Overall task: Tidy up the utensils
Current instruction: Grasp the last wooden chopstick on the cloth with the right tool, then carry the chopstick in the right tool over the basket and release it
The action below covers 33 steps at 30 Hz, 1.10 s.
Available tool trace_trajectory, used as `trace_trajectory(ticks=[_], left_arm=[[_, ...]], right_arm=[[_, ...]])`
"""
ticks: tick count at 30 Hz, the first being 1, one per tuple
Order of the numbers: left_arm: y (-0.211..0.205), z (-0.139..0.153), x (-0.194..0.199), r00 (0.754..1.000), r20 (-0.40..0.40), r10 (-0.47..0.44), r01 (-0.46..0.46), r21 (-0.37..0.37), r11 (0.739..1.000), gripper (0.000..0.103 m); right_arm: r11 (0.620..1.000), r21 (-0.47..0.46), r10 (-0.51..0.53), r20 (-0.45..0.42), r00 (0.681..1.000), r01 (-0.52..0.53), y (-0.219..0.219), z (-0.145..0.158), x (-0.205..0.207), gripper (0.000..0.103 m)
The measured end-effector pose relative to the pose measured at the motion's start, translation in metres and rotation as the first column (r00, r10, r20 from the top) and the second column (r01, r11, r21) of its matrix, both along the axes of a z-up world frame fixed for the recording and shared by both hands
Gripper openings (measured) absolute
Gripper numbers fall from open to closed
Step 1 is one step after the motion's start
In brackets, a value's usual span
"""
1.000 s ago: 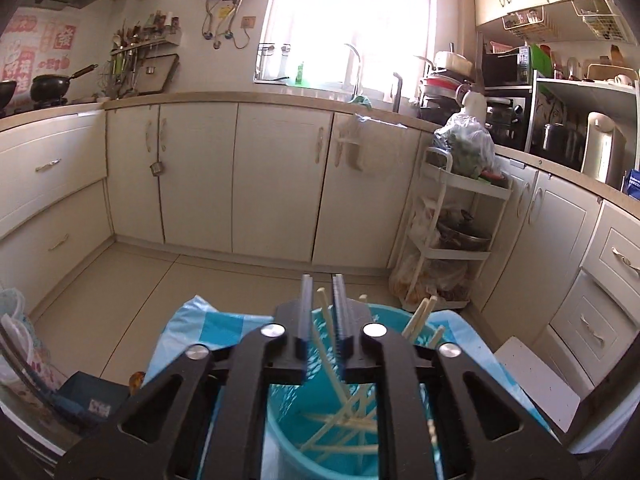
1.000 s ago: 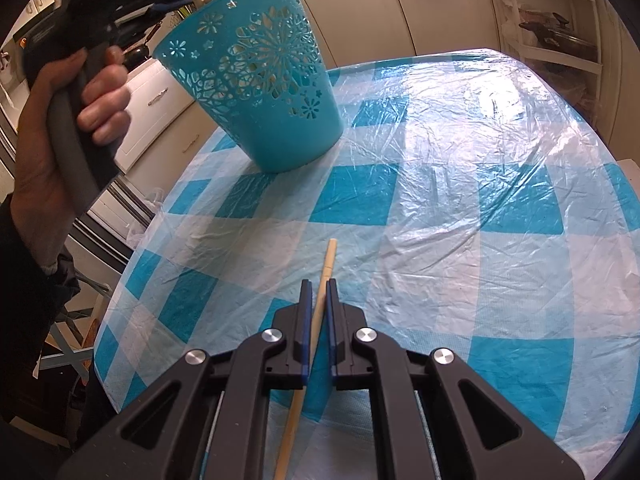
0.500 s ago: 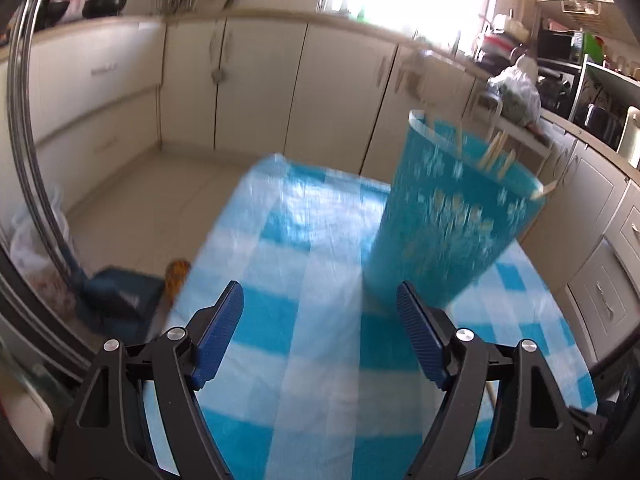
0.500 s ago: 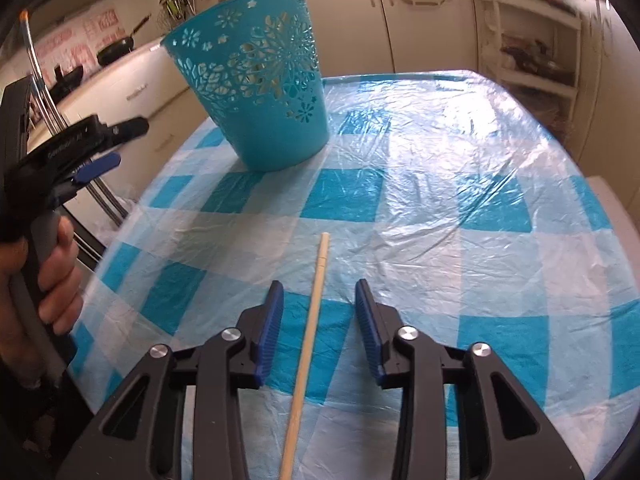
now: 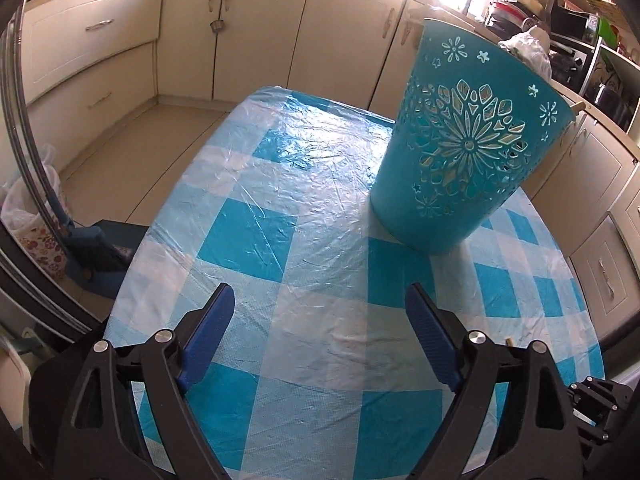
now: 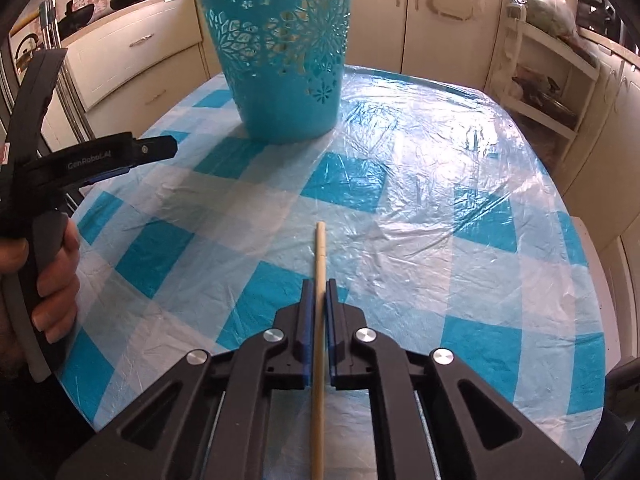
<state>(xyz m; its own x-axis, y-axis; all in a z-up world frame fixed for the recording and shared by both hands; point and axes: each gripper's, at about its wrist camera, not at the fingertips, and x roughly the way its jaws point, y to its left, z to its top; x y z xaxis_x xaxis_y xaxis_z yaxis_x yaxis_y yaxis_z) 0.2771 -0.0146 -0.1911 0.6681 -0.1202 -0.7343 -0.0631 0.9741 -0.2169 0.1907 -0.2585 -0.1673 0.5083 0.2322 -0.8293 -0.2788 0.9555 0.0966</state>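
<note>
A turquoise cut-out basket [image 5: 460, 148] stands on the blue-and-white checked table [image 5: 280, 184]; it also shows at the far side in the right wrist view [image 6: 284, 56]. My right gripper [image 6: 319, 288] is shut on a pale wooden chopstick [image 6: 320, 264] that points toward the basket, low over the table. My left gripper [image 5: 320, 300] is open and empty, hovering over the table short of the basket; it shows at the left in the right wrist view [image 6: 152, 148].
Cream kitchen cabinets [image 5: 256, 28] ring the room. A white shelf rack [image 6: 548, 76] stands beyond the table's right side. A flowered bag and blue dustpan [image 5: 92, 248] lie on the floor left of the table.
My left gripper let go of its chopstick over the basket, opened and dropped back toward the table. My right gripper opened, then shut again on the chopstick.
</note>
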Motion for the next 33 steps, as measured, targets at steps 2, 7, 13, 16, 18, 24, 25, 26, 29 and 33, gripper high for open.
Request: trace_trajectory(ticks=[2,7,13,16,18,24,25,26,29,33], left_arm=[[-0.002,0.0,0.001,1.0,-0.008,0.001,-0.001,0.01,1.0,0.084],[-0.004,0.002,0.003,1.0,-0.014,0.004,-0.004,0.026,1.0,0.084],[-0.005,0.001,0.005,1.0,-0.026,0.005,-0.004,0.033,0.999,0.085],[-0.004,0.001,0.006,1.0,-0.03,0.008,-0.007,0.029,1.0,0.086],[-0.004,0.0,0.006,0.999,-0.033,0.01,-0.009,0.026,1.0,0.086],[-0.004,0.0,0.006,0.999,-0.034,0.01,-0.009,0.025,1.0,0.086],[-0.004,0.0,0.006,0.999,-0.034,0.01,-0.009,0.025,1.0,0.086],[-0.003,0.0,0.006,0.999,-0.035,0.01,-0.009,0.026,1.0,0.086],[-0.004,0.0,0.006,0.999,-0.036,0.008,-0.007,0.028,1.0,0.087],[-0.004,-0.001,0.006,0.999,-0.037,0.006,-0.006,0.025,1.0,0.087]], right_arm=[[0.997,0.078,-0.018,-0.023,1.0,0.02,-0.008,0.0,0.0,0.006],[0.951,0.307,-0.041,-0.034,0.999,0.049,-0.027,0.012,-0.007,0.006],[0.885,0.464,-0.045,0.033,0.998,0.025,-0.032,0.044,-0.008,0.006],[0.856,0.516,-0.047,0.074,0.996,0.003,-0.03,0.063,-0.006,0.006],[0.842,0.538,-0.049,0.108,0.993,-0.017,-0.028,0.076,-0.003,0.006],[0.818,0.569,-0.075,0.24,0.968,-0.078,-0.023,0.126,0.016,0.006],[0.816,0.572,-0.082,0.265,0.961,-0.088,-0.023,0.135,0.02,0.006],[0.813,0.574,-0.094,0.295,0.951,-0.098,-0.02,0.146,0.027,0.006],[0.809,0.577,-0.131,0.368,0.921,-0.115,-0.012,0.17,0.048,0.006],[0.801,0.587,-0.194,0.44,0.877,-0.118,0.002,0.192,0.083,0.006]])
